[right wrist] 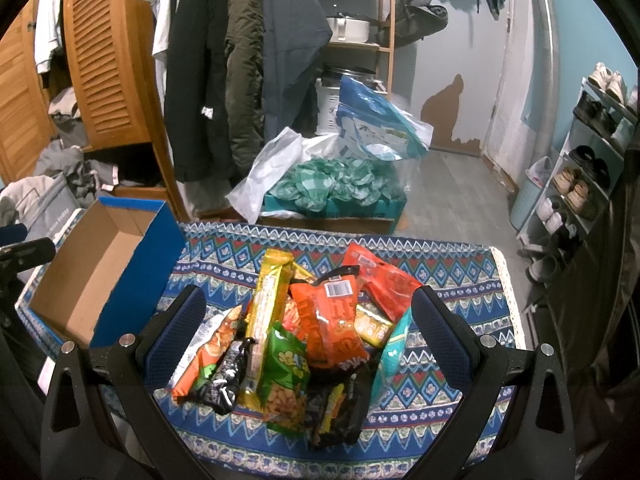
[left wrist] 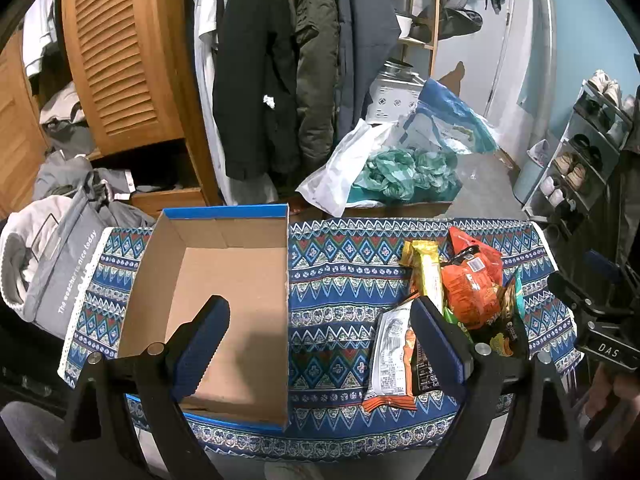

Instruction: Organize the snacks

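Note:
An empty cardboard box with blue outer walls (left wrist: pixel 224 312) (right wrist: pixel 96 268) stands on the left of the patterned cloth (left wrist: pixel 340 280) (right wrist: pixel 440 412). A pile of snack packets (left wrist: pixel 460 300) (right wrist: pixel 304 340) lies to its right: a long yellow bar (right wrist: pixel 266 312), an orange bag (right wrist: pixel 334 320), a green packet (right wrist: pixel 284 376), a red pouch (right wrist: pixel 384 280) and dark wrappers. My left gripper (left wrist: pixel 320 332) hangs open above the box's right wall, its right finger beside a white-orange packet (left wrist: pixel 390 356). My right gripper (right wrist: pixel 308 328) is open and straddles the pile from above.
Beyond the table hang coats (left wrist: pixel 272 60), beside a wooden louvred wardrobe (left wrist: pixel 120 52). A carton holding green bags (right wrist: pixel 332 196) sits on the floor behind. A shoe rack (right wrist: pixel 588 168) stands at the right, a grey bag (left wrist: pixel 60 268) at the left.

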